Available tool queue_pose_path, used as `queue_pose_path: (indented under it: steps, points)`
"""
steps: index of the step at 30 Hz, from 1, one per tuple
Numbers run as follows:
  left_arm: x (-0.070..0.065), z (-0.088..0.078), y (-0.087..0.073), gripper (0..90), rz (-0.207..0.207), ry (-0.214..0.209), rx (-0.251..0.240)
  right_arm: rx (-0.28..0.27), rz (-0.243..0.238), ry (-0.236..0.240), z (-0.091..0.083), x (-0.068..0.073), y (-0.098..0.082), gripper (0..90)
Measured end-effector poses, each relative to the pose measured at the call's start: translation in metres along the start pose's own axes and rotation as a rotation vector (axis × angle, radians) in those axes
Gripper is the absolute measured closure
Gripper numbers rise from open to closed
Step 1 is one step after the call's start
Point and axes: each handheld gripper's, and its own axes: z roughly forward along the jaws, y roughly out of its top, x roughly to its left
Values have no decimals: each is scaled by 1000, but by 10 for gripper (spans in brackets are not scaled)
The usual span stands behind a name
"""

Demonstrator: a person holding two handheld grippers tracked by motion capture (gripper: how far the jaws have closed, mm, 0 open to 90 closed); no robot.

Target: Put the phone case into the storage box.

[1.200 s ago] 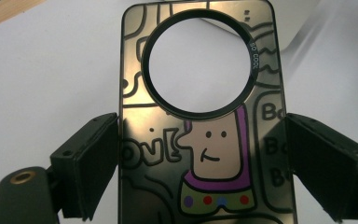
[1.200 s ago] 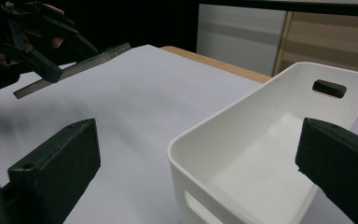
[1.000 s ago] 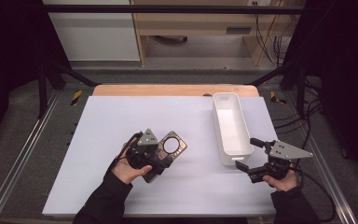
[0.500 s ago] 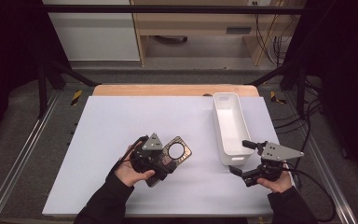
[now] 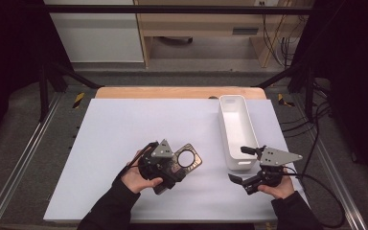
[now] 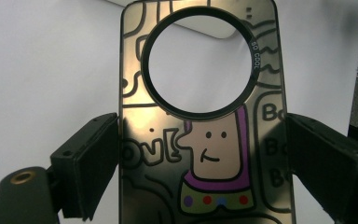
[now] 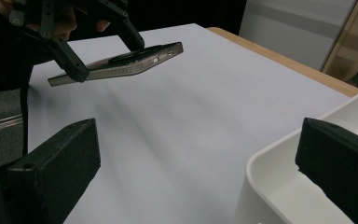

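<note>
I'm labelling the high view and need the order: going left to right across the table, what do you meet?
Left tool gripping the phone case → white bin → right tool, open, near the bin's front end.

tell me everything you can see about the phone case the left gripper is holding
The phone case is a thin, flat, glossy shell, see-through with a smoky tint, with a large round camera opening ringed in black near one end. Its back carries black-outlined cartoon art: a simple smiling face with a purple hood, coloured dots below it, and blocky lettering. Side button cutouts show in the right gripper view. The left gripper clamps it by its two long edges, holding it nearly level above the white table, touching nothing else.
</note>
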Motion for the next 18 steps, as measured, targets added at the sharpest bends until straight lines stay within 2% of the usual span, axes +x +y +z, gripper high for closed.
queue_pose_path:
  steps: [9,18]
  points:
    - [-4,4,2,116,20,-18,14,18,-16,33,8,3,4,5]
    - [-9,10,7,116,62,-43,32,42,-36,66,16,7,8,6]
